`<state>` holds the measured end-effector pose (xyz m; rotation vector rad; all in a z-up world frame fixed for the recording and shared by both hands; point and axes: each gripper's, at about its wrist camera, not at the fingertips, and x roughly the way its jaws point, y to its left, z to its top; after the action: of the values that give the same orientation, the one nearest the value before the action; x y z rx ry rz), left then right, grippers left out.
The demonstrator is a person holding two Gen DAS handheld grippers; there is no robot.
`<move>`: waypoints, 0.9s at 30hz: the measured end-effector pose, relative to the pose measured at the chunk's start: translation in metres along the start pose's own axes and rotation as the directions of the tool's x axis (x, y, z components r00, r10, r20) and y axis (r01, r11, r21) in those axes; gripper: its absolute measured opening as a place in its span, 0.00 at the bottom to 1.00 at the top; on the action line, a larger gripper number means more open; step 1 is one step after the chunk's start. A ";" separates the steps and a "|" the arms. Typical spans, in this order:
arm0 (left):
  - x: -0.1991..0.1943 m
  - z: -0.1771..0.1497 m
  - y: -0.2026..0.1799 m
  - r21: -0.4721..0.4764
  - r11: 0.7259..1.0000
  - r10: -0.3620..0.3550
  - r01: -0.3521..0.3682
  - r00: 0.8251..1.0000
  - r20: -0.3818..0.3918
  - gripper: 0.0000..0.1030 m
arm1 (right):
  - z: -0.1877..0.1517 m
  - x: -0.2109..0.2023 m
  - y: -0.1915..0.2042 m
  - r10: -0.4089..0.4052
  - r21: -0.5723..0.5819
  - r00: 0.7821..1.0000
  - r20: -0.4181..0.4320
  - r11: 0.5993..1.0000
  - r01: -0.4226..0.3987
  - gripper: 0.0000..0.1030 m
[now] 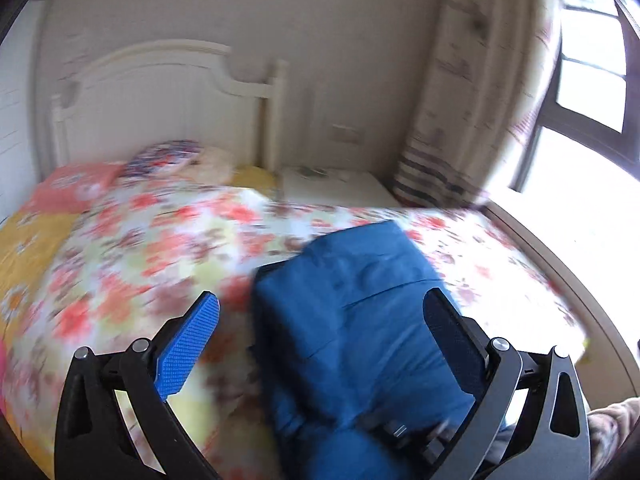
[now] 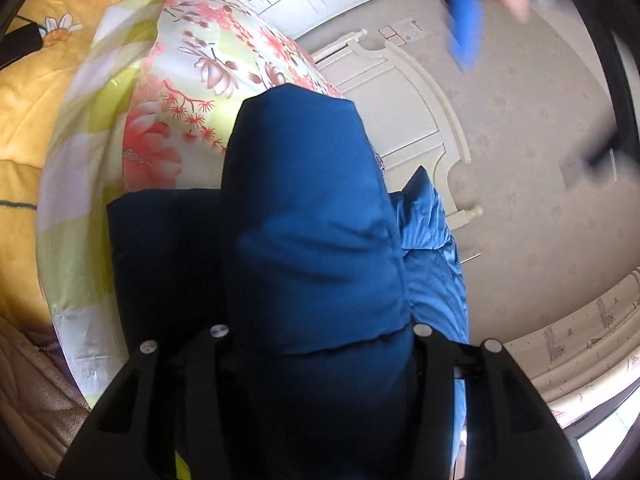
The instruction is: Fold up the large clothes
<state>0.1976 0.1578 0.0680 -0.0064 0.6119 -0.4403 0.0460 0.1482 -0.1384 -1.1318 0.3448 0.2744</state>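
Left gripper (image 1: 320,344) fingers spread above blue garment (image 1: 360,320), right gripper (image 2: 320,336) clamping it

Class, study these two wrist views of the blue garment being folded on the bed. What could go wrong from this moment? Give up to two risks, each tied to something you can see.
1. The left gripper is open and holds nothing, so the bulky blue garment may unfold.
2. The garment bulges thickly between the right gripper's arms; its pads are hidden, so the grip may be partial and the fabric could slip onto the floral quilt.
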 end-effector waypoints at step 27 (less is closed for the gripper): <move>0.132 -0.054 0.041 -0.032 0.961 0.267 -0.274 0.954 -0.140 0.96 | -0.102 -0.023 -0.091 0.346 0.412 0.917 0.197 0.820 -0.398 0.64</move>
<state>0.2802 0.1486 -0.0546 0.0584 0.7455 -0.1594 0.0467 0.0176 -0.0926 -0.5821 0.5005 0.5744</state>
